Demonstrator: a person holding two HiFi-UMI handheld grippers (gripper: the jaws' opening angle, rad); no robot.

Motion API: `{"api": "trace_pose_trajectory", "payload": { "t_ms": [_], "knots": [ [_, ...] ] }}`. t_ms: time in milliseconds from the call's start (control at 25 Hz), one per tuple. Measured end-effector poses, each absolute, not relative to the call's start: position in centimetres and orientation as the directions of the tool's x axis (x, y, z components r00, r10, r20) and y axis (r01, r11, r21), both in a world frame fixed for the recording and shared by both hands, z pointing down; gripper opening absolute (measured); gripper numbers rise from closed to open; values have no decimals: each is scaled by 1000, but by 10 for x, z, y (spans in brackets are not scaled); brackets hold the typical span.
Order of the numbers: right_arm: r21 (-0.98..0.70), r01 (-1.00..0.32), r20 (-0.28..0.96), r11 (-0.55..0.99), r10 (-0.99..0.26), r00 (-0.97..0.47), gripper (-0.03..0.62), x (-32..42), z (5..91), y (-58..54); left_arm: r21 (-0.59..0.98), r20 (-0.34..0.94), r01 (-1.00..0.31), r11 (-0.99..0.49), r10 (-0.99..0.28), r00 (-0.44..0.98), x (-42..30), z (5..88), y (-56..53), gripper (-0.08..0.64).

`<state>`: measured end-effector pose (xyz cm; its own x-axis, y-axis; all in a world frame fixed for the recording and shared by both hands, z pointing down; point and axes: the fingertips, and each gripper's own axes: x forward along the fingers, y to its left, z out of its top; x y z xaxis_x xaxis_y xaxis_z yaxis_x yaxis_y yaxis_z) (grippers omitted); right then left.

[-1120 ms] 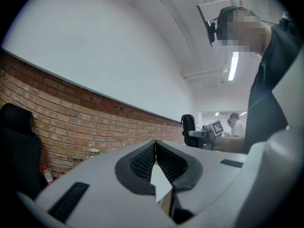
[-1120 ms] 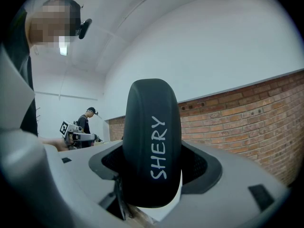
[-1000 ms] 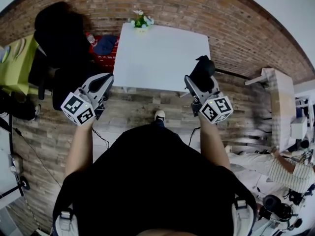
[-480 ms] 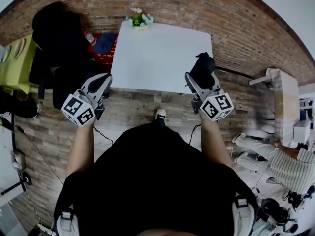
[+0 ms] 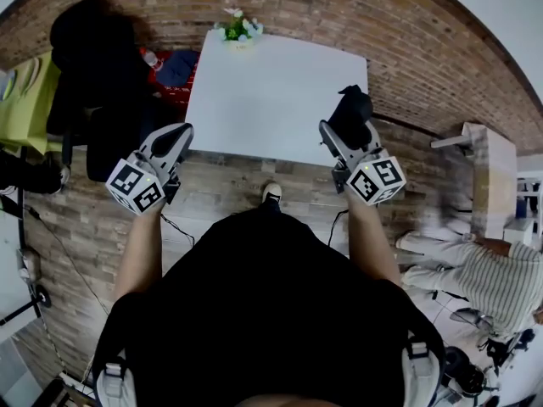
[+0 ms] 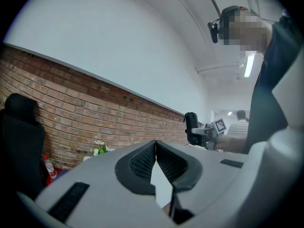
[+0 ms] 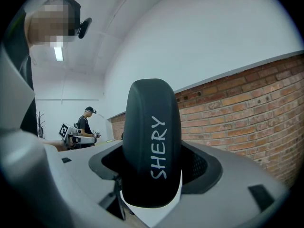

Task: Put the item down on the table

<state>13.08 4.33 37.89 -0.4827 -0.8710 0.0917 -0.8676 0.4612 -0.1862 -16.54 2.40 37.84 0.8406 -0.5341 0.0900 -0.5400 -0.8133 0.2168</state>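
Observation:
A black oblong case (image 7: 152, 151) with the print "SHERY" stands upright between the jaws of my right gripper (image 7: 152, 177), which is shut on it. In the head view the case (image 5: 350, 111) and right gripper (image 5: 344, 131) hover at the near right edge of the white table (image 5: 271, 91). To the left of the table's near left corner, over the wooden floor, is my left gripper (image 5: 176, 136). Its pads (image 6: 142, 160) meet at the tips with nothing between them. The left gripper view also shows the case (image 6: 191, 128) from the side.
A small pot of flowers (image 5: 236, 30) stands at the table's far edge by the brick wall. A black chair (image 5: 93, 66) and a red bag (image 5: 174, 79) are left of the table. Another person (image 5: 479, 270) and a wooden table (image 5: 490, 181) are at the right.
The table has come nearer and looks larger. The right gripper with the case has shifted slightly forward to the table's right edge. The left gripper keeps its pose.

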Motion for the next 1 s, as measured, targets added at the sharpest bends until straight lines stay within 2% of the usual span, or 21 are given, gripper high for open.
{"api": "trace_pose_trajectory", "payload": {
  "t_ms": [1000],
  "knots": [
    [-226,-842,100,489,-849,-519,339,187,396,-17,218,112,-579,-786,-569,815,-112,383,-29,14]
  ]
}}
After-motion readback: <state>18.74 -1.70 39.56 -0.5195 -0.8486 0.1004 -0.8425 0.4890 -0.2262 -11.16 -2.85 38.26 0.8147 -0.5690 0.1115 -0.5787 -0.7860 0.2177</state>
